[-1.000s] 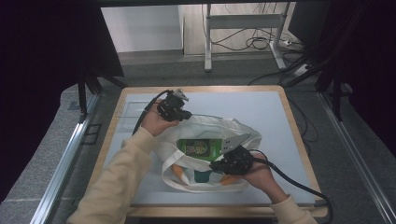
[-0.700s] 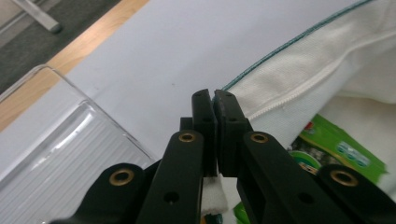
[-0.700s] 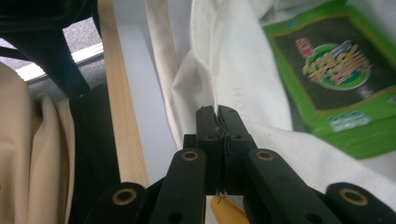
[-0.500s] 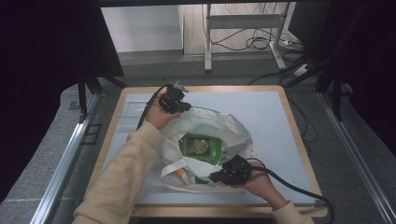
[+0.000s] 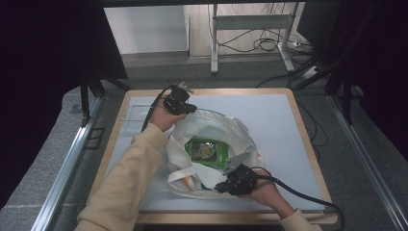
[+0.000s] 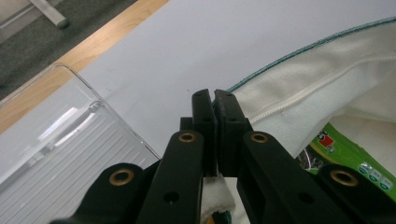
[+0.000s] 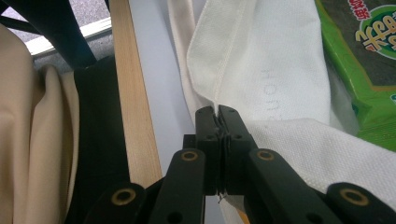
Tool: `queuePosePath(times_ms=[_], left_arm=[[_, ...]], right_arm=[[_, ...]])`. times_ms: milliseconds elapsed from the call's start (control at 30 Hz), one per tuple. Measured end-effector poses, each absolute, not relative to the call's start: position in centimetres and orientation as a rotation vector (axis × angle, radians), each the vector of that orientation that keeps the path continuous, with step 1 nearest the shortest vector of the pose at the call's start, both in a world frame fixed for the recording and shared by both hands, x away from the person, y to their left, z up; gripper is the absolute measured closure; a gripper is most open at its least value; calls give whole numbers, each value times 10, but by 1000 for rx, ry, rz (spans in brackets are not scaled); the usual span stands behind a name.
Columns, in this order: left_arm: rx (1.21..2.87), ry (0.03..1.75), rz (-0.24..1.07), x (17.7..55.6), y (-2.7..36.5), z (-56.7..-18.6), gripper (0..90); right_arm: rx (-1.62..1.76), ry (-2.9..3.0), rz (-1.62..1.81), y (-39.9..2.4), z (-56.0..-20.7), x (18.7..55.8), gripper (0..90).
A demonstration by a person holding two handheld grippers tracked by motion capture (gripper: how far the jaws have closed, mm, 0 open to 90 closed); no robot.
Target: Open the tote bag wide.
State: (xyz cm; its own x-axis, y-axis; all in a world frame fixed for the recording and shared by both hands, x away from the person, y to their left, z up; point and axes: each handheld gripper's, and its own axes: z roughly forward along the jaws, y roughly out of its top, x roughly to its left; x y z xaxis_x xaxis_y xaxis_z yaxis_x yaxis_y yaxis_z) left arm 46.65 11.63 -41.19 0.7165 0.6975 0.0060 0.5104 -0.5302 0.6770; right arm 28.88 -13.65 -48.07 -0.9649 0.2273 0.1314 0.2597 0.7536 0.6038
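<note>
Now both grippers' fingers pinch woven cloth bag (image 5: 211,130) rim; glossy green packet (image 5: 207,150) inside.

Bag (image 5: 211,144) mid-counter (image 5: 279,120), packet (image 5: 208,150) inside.
I see my left tongs (image 5: 191,109) at the bag's far rim, my right tongs (image 5: 220,186) at its near rim; a tray (image 5: 132,114) lies left of the bag, by the counter's far-left corner.

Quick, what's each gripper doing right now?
Left gripper: closed on the white cloth bag's far rim.
Right gripper: closed on the bag's near edge.
</note>
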Motion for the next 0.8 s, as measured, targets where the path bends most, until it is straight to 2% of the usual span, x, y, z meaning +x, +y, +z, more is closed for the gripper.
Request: queuePosePath(times_ms=[367,600,733,800], left_arm=[[2253,897,341,463,117,-413,879],[2265,863,334,453,121,-406,811],[2250,829,348,441,127,-393,735],[2251,803,363,432,130,-387,716]], right_arm=[[-404,-2905,-1000,-136,-483,289,841],[-413,-2906,-1073,-139,-476,290,668],[-458,-2919,-1154,-144,-466,291,571],[-511,-2905,-1198,-147,-461,292,551]])
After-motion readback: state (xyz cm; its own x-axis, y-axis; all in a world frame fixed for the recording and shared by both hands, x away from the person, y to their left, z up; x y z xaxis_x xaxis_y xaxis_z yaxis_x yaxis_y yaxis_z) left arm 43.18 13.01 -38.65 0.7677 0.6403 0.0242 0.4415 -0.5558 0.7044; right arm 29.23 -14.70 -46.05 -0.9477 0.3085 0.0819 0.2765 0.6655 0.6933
